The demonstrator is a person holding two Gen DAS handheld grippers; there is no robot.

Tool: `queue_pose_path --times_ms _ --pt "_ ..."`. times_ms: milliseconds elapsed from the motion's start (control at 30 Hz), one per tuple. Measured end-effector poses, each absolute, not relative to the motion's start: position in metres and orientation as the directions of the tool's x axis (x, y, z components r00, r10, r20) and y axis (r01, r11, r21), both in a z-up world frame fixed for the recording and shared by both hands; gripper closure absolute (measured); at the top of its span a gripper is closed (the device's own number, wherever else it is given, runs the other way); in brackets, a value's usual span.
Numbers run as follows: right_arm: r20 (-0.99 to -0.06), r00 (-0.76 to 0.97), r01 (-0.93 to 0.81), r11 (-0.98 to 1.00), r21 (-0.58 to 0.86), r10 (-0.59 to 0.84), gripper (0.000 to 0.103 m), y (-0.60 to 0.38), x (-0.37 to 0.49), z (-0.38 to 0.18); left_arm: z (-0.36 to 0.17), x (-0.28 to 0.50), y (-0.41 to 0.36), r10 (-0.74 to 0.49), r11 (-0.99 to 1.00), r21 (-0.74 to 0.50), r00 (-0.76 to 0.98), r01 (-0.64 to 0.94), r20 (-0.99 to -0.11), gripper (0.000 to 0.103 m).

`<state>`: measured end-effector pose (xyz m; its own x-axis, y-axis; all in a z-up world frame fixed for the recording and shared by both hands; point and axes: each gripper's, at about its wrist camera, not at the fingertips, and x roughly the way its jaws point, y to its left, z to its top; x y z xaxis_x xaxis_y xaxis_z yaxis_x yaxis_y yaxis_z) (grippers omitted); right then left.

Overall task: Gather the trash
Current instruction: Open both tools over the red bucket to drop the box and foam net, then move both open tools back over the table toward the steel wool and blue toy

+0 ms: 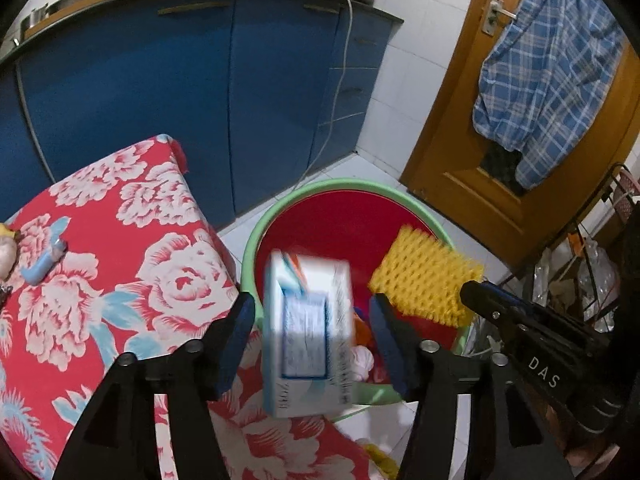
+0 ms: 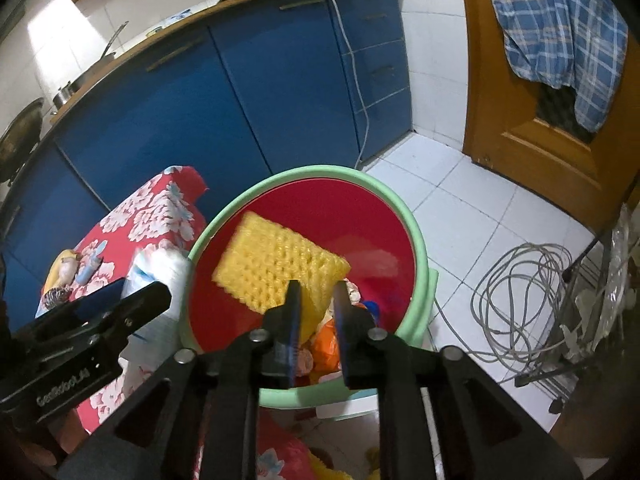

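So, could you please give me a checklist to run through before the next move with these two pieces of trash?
1. Left gripper jaws clear of the white-and-blue box: ok, gaps show on both sides.
2. Box over the green-rimmed bin: cannot tell; it is blurred, and the right wrist view shows it beside the rim.
3. Right gripper jaws apart: ok.
4. Yellow foam net over the bin's red inside: ok.
5. Foam net free of the right fingers: cannot tell; one corner lies between them.
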<state>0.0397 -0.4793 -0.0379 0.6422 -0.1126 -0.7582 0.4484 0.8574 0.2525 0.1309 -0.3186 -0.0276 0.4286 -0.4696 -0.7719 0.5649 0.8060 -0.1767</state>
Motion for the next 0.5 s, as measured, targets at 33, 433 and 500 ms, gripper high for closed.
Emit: queue_pose_path --times_ms 33,433,500 --pt "-0.758 0.642 0.451 0.856 0.253 -0.114 0.074 -0.480 0.040 -0.038 -0.028 0.132 -0.318 -0.470 0.806 -0.178 0.428 0.564 -0.772 0.041" --pt "-0.748 0.660 0.400 0.878 0.264 -0.076 0.071 -0.458 0.053 -0.028 -0.018 0.148 -0.284 -0.443 0.848 -0.185 0.474 0.496 -0.761 0.041" --pt "-0.744 0.666 0.380 0.885 0.269 -0.060 0.071 -0.450 0.058 -0.026 -0.015 0.152 -0.273 -0.432 0.860 -0.184 0.489 0.475 -0.757 0.041"
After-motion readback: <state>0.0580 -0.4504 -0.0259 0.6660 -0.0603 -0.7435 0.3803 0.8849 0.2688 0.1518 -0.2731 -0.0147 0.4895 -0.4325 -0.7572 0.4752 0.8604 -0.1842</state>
